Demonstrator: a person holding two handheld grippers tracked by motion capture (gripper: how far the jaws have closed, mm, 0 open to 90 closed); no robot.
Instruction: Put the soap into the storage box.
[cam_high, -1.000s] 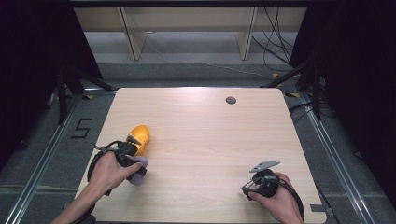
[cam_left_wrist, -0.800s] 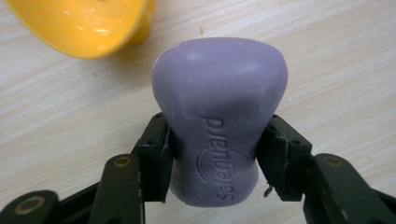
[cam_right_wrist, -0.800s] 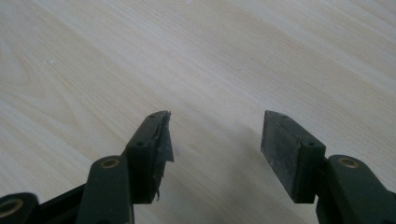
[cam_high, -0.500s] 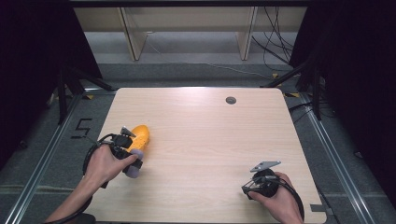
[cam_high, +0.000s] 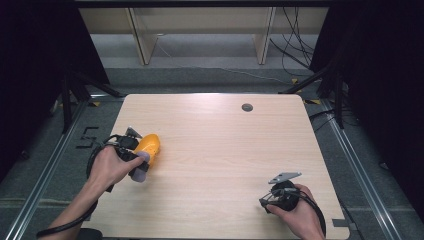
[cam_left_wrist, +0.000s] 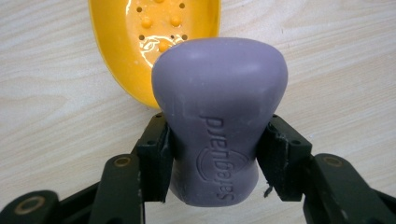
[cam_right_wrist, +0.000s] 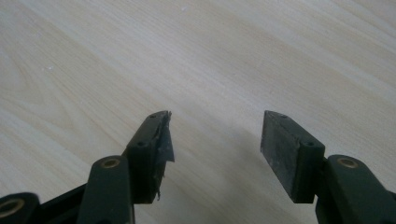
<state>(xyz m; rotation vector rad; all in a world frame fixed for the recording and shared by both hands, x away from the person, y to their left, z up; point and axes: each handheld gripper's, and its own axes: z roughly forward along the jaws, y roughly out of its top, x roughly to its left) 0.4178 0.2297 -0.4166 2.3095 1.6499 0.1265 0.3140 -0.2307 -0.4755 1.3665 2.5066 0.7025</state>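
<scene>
Purple soap (cam_left_wrist: 219, 119), stamped with a raised brand mark, sits clamped between the two jaws of the left gripper (cam_left_wrist: 217, 154), which pinch its narrower waist so the wider end juts forward. Straight ahead at twelve o'clock in the left gripper view lies the yellow dish (cam_left_wrist: 154, 44), its near rim partly hidden behind the bar. The dish holds nothing; raised studs and small drain holes dot its glossy floor, presumably to keep a bar off pooled water. Whether the soap touches the rim cannot be told.

From the high view the left gripper (cam_high: 131, 150) works near the nine o'clock edge of the wooden table (cam_high: 220, 150), with the dish (cam_high: 148, 145) just beyond the hand and the soap (cam_high: 139, 166) showing at the person's fingers. The grip across the waist looks chosen so the bar can be carried level and lowered lengthwise into the oval tray; that placing appears to be the step in hand, not yet done.

Well apart, near five o'clock, the right gripper (cam_high: 274, 196) rests low over bare wood. Its own view shows the right gripper (cam_right_wrist: 215, 140) spread wide and gripping nothing, likely parked clear of the work. A dark round fitting (cam_high: 247, 107) marks the table near twelve o'clock
</scene>
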